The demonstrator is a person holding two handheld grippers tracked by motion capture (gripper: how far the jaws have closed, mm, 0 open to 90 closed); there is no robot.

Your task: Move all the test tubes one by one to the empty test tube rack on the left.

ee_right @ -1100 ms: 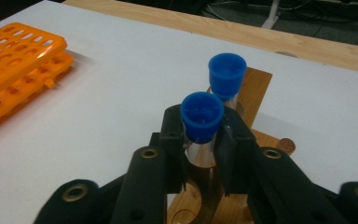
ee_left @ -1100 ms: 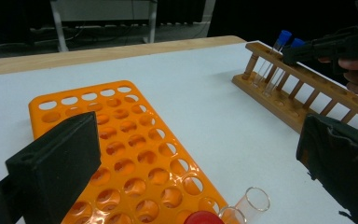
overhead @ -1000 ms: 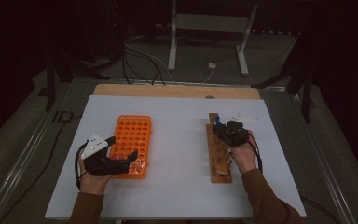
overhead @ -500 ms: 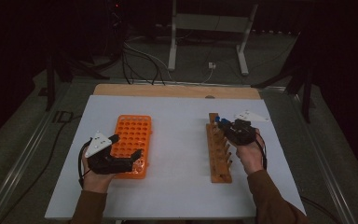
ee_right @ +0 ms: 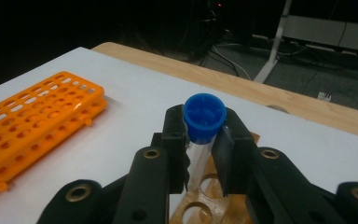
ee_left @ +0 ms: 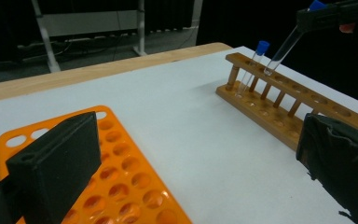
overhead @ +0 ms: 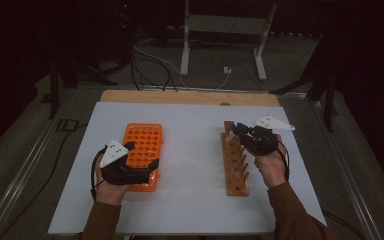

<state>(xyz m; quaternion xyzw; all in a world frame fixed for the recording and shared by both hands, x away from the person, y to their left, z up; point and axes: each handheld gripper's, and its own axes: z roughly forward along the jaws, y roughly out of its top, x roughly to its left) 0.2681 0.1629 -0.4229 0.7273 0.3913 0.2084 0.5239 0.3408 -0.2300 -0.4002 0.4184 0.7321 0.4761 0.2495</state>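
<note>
blue-capped test tube point(ee_right: 204, 122) sits clamped in the right gripper point(ee_right: 204, 140) above the wooden rack point(overhead: 234, 160); left gripper point(ee_left: 191, 163) gapes wide over the orange rack point(ee_left: 121, 172).

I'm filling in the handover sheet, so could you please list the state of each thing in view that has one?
Right tool: shut on the held tube.
Held tube: blue-capped, tilted, lifted out of the wooden rack.
Second tube: blue-capped, standing in the wooden rack's end hole.
Wooden rack: flat on the table, other holes empty.
Orange rack: holes empty.
Left tool: open, jaws straddling the orange rack's near corner.
</note>
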